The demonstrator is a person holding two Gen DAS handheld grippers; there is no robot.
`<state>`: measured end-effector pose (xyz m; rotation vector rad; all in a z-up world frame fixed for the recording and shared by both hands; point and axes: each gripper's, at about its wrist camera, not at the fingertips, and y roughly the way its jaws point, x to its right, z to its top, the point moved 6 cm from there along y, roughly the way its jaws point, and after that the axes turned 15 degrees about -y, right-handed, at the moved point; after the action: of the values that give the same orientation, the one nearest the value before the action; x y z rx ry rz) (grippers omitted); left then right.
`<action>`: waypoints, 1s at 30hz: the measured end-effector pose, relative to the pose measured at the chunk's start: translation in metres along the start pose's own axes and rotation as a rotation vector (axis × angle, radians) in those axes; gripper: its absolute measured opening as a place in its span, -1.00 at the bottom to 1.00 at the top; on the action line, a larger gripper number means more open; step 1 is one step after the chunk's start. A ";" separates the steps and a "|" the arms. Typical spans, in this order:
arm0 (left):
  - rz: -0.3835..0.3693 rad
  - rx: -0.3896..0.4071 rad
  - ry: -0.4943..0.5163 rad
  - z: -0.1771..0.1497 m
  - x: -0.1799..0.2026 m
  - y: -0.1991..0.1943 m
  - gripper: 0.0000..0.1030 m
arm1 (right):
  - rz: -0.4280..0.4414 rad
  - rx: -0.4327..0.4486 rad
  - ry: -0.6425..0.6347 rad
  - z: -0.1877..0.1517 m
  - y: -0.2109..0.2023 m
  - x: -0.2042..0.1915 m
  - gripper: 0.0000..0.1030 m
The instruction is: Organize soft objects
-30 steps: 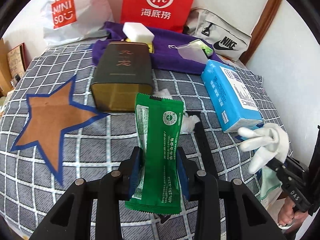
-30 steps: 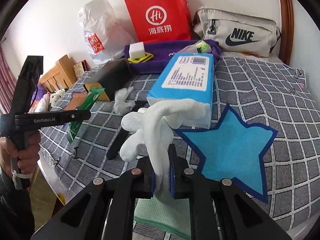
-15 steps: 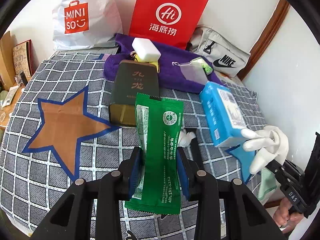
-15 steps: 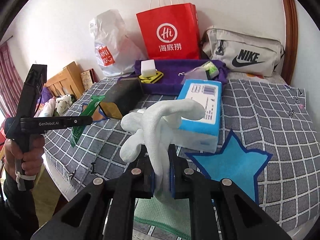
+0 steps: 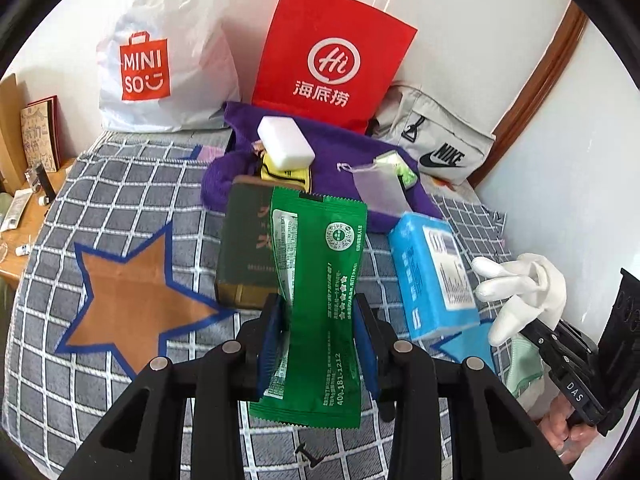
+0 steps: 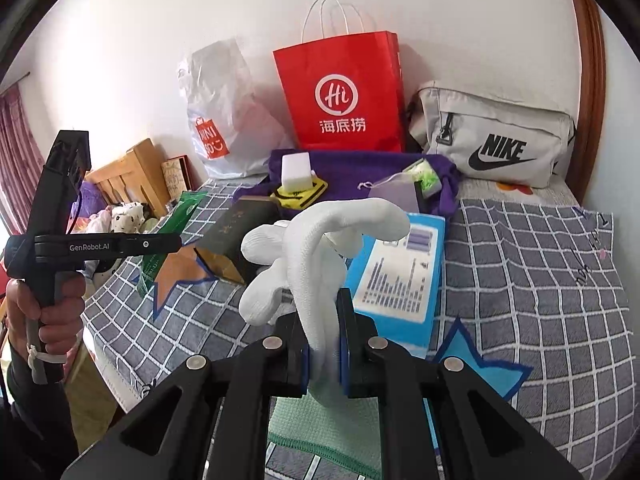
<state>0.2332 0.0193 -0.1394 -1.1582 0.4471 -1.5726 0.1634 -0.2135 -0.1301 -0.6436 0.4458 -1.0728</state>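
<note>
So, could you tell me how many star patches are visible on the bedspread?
2: an orange star left of the dark tin, and a blue star partly under the blue tissue pack. Others may be hidden.

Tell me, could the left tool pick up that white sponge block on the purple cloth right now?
Probably not yet. The left tool is shut on the green packet, so it has no free grip. The white sponge block itself lies uncovered on the purple cloth, beyond the dark box.
</note>
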 end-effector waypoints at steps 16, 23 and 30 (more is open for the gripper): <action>0.024 0.030 -0.002 0.047 0.015 0.023 -0.36 | -0.043 0.018 0.037 0.047 0.025 0.041 -0.78; 0.078 0.044 0.030 0.068 0.025 0.044 -0.36 | -0.054 0.020 0.018 0.067 0.046 0.059 -0.78; 0.119 0.067 0.074 0.089 0.039 0.065 -0.36 | -0.050 0.026 0.023 0.089 0.068 0.081 -0.78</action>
<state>0.3449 -0.0143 -0.1321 -1.0073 0.4997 -1.5195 0.2977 -0.2412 -0.1124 -0.6229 0.4363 -1.1330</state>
